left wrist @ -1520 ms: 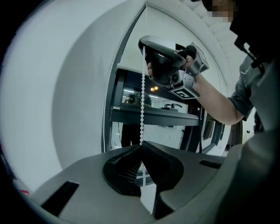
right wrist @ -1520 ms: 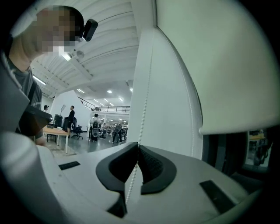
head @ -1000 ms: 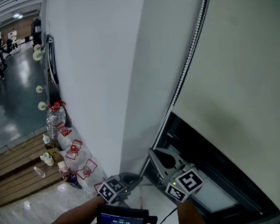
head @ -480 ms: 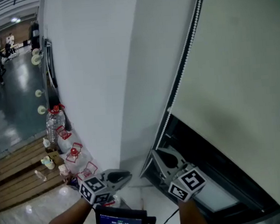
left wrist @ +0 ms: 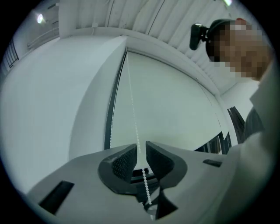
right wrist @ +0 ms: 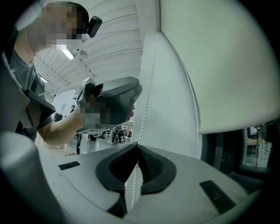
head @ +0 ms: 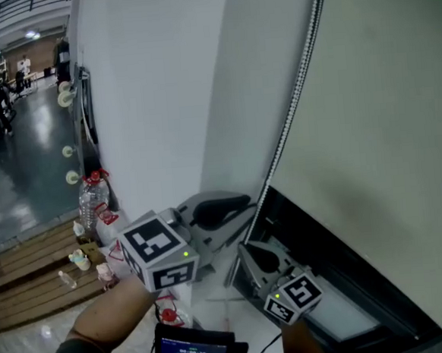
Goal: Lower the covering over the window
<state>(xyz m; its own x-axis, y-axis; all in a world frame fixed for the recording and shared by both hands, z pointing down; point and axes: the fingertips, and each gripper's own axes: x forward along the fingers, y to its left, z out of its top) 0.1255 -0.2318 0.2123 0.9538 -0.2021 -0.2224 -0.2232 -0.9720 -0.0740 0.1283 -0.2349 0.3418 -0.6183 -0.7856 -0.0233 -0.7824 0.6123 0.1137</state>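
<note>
Higher up, the left gripper, jaws just eased apart, loosely straddles the bead chain. Below, the right gripper pinches that chain beside the blind.

My left gripper fills the bottom of the frame. Its jaws have just been opening and stand slightly apart. The bead chain runs between the ribbed pads, and neither pad appears to press on it. From there the chain climbs the pale blind, close to the blind's left edge, beside a dark frame strip and a white wall. Dark window glass shows below the blind's right bottom edge. A person's sleeve crosses the right side.
</note>
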